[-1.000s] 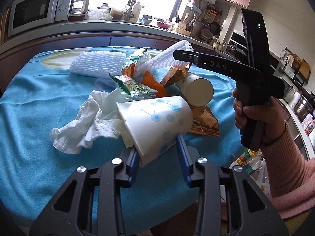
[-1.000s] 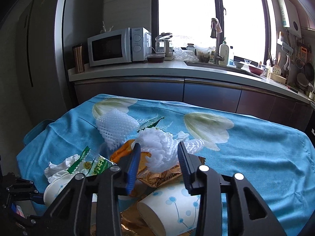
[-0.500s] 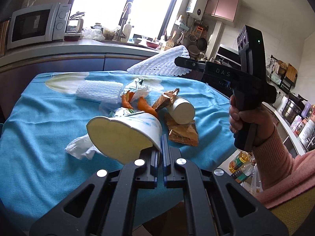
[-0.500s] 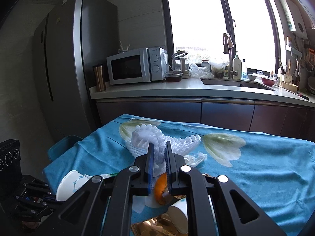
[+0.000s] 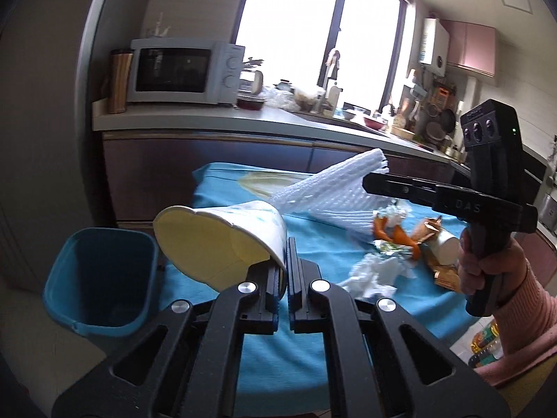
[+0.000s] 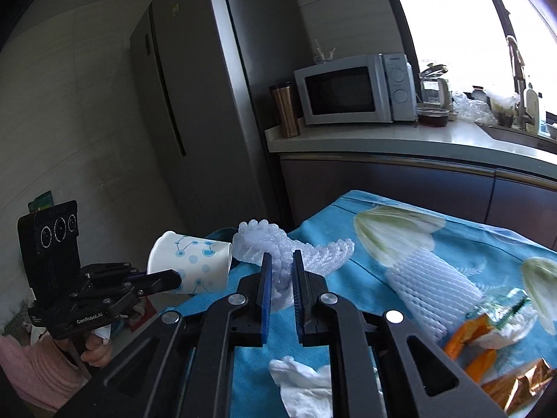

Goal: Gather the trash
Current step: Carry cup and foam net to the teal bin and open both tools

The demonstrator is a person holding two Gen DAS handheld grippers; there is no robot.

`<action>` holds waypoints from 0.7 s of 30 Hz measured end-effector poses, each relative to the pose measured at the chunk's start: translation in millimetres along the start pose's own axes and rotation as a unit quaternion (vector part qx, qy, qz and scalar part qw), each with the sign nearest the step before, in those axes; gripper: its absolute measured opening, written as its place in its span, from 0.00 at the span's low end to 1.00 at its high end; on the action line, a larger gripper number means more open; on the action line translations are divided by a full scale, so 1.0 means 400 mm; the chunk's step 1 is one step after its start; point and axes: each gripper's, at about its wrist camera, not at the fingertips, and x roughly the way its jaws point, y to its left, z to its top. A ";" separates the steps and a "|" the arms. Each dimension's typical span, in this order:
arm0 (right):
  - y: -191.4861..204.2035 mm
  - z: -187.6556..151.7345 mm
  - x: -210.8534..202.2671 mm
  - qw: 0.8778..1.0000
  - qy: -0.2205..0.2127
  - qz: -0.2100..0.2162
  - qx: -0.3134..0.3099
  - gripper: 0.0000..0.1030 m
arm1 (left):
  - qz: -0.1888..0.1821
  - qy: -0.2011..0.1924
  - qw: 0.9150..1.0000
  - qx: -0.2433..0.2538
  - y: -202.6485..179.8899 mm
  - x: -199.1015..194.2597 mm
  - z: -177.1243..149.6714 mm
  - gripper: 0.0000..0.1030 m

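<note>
Two grippers are up in the air, and each one holds a piece of trash. The left gripper (image 5: 286,264) has its fingers squeezed tight on the rim of a paper cup (image 5: 222,240). The cup is white with blue dots and lies on its side in the air, with its open mouth facing the left camera. In that view a blue bin (image 5: 101,282) stands on the floor at about 8 o'clock from the cup, just beside the edge of the bench (image 5: 323,244). The cup is lifted near the bin's top, not inside it.

The right gripper (image 6: 280,278) has its fingers pressed narrow on a white foam net (image 6: 289,247). The net is bunched up between the blue pads and sticks out above them. In the left view the net (image 5: 330,191) hangs over the blue cloth on the bench, up at 1 o'clock from the cup.

More trash lies on the cloth. In the right view a second foam net (image 6: 431,289) lies at 3 o'clock from the right fingers. A crumpled tissue (image 6: 303,383) lies at 6 o'clock. Orange peel (image 6: 470,345) and a shiny brown wrapper (image 6: 518,386) sit at 4 o'clock. In the left view another paper cup (image 5: 444,247) lies on its side beside the wrapper. A hand (image 5: 487,268) in a pink sleeve holds the right gripper.
</note>
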 end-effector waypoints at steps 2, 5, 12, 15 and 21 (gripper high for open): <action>0.031 0.023 0.064 1.000 0.011 0.020 -0.004 0.10 | 0.029 0.001 0.999 -0.017 0.078 -0.002 0.010 0.04; 0.077 0.055 0.156 0.999 0.026 0.040 -0.009 0.10 | 0.068 0.011 0.997 -0.036 0.191 0.010 0.013 0.04; 0.177 0.088 0.336 0.996 0.066 0.060 -0.025 0.10 | 0.119 0.055 0.988 -0.087 0.394 0.095 -0.042 0.04; 0.192 0.089 0.414 0.993 0.093 0.071 -0.006 0.10 | 0.135 0.075 0.983 -0.100 0.448 0.134 -0.065 0.04; 0.227 0.071 0.536 0.988 0.135 0.070 0.012 0.10 | 0.149 0.101 0.975 -0.129 0.521 0.193 -0.097 0.07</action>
